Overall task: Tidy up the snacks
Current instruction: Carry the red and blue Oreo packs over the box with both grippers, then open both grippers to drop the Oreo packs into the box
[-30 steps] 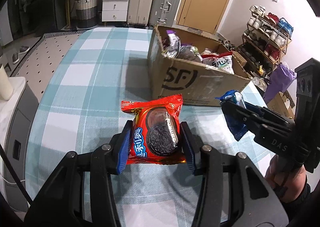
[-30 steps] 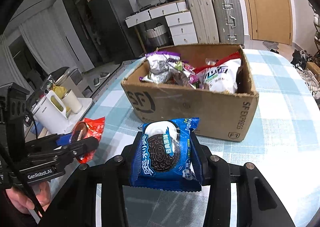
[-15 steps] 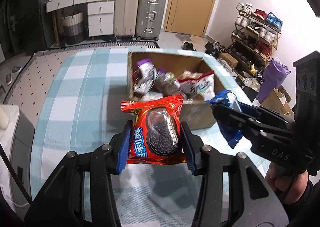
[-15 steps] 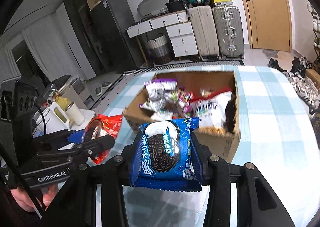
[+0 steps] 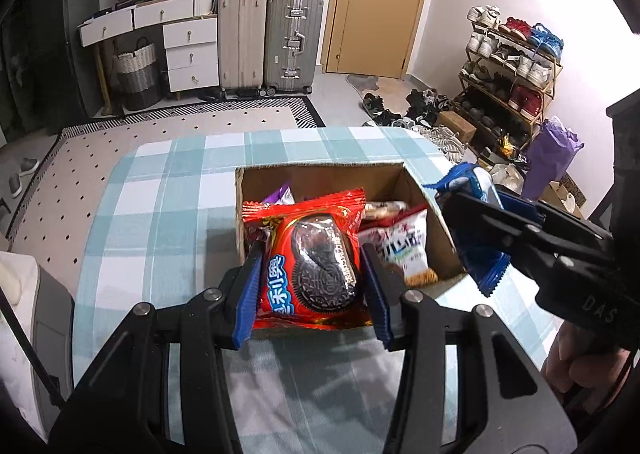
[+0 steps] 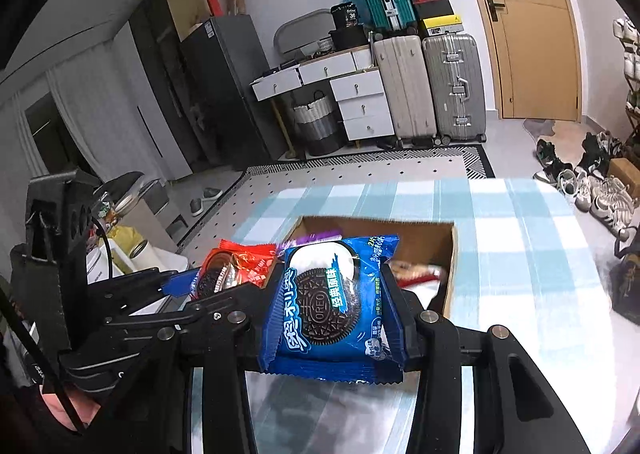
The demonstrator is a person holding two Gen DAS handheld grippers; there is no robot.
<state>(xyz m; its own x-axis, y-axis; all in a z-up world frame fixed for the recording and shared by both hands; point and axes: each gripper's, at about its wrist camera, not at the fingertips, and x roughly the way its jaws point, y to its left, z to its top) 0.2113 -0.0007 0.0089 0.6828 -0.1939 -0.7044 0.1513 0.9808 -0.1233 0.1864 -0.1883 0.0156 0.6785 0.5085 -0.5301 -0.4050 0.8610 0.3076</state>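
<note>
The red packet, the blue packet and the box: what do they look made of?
Red packet: glossy plastic film, judging by glare and crimped edge. Blue packet: likely the same, shiny with a serrated seam. Box: matte brown cardboard, raw cut rim.

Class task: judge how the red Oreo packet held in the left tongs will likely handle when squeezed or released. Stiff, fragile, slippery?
The red Oreo packet is glossy film, so probably slippery. Its crimped ends look crinkled, so the wrapper is likely floppy. The pictured cookies suggest a brittle filling, so the left tongs should squeeze gently. It would probably drop lightly into the cardboard box.
</note>
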